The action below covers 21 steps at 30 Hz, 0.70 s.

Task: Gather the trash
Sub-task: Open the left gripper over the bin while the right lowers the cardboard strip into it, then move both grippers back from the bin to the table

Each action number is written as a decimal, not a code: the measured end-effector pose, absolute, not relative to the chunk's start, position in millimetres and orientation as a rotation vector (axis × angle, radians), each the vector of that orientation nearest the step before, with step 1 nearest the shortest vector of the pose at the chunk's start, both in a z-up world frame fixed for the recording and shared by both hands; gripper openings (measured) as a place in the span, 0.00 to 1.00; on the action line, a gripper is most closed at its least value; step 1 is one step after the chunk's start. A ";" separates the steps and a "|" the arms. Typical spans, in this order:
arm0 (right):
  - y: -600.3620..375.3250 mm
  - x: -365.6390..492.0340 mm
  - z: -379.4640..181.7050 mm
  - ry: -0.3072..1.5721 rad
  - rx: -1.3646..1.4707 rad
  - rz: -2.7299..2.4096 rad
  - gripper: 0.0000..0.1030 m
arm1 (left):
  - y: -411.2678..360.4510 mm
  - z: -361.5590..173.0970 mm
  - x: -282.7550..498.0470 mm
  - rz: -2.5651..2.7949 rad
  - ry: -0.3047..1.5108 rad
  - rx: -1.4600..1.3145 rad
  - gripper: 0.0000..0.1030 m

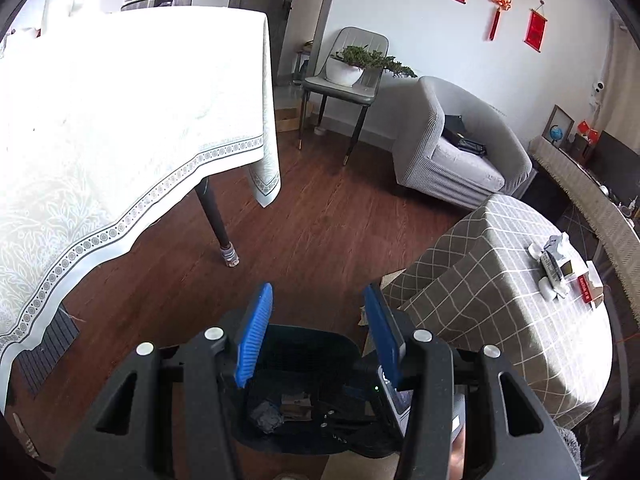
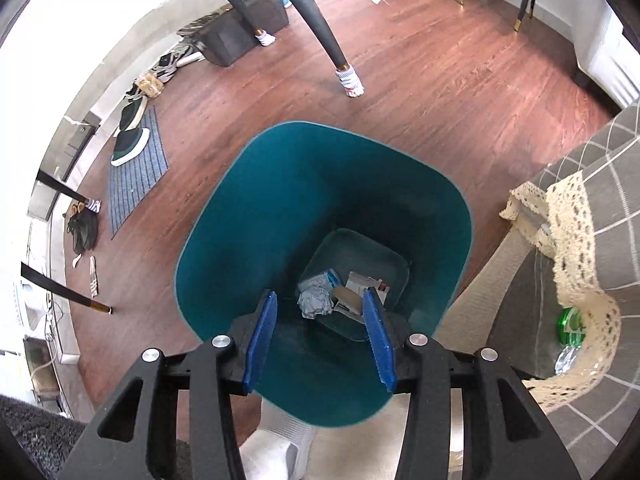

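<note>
Trash (image 1: 560, 270) left to collect lies on the checked table (image 1: 500, 280), far right of the left gripper (image 1: 316, 332), whose jaws stand part open and empty. The right gripper (image 2: 320, 338) (also empty, part open) hangs over the teal bin (image 2: 248, 208), so I judge the left nearer.

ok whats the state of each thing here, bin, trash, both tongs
bin: upright, lidless, nearly empty
crumpled paper: lying at the bin's bottom
cardboard scraps: at the bottom, beside the paper
left tongs: open, nothing between them
right tongs: open, empty, above the bin
</note>
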State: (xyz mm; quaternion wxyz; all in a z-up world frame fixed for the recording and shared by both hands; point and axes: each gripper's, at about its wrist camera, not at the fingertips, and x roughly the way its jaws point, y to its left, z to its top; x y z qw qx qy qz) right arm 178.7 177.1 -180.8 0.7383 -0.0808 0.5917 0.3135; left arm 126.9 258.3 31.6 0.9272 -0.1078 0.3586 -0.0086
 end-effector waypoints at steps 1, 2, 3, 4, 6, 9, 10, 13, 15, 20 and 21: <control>175.6 177.9 -176.6 1.293 -0.178 0.696 0.44 | 255.1 34.6 127.1 -0.023 0.727 -0.223 0.51; 174.2 176.6 -172.6 1.285 -0.177 0.703 0.44 | 251.5 36.7 127.8 -0.029 0.723 -0.223 0.51; 171.8 175.3 -168.6 1.278 -0.177 0.711 0.44 | 247.3 38.6 128.9 -0.035 0.719 -0.220 0.51; 170.6 174.6 -164.4 1.273 -0.180 0.722 0.44 | 243.1 41.4 129.5 -0.040 0.711 -0.215 0.51; 168.0 172.9 -153.4 1.254 -0.188 0.742 0.44 | 235.7 47.2 130.1 -0.051 0.698 -0.207 0.52; 160.9 169.1 -133.5 1.210 -0.179 0.778 0.44 | 223.2 55.6 131.5 -0.063 0.669 -0.198 0.56; 158.0 167.3 -126.3 1.192 -0.176 0.790 0.44 | 218.7 57.9 132.5 -0.064 0.661 -0.187 0.57; 149.5 160.4 -106.9 1.143 -0.182 0.821 0.44 | 206.7 64.8 132.3 -0.077 0.633 -0.163 0.59; 143.8 156.3 -93.7 1.111 -0.189 0.827 0.44 | 202.2 68.4 133.0 -0.082 0.622 -0.153 0.60; 118.1 150.1 -55.8 1.019 -0.164 0.834 0.44 | 192.1 75.8 136.5 -0.092 0.597 -0.155 0.61; 113.4 148.5 -48.8 1.001 -0.160 0.832 0.44 | 190.0 77.3 136.7 -0.095 0.593 -0.156 0.62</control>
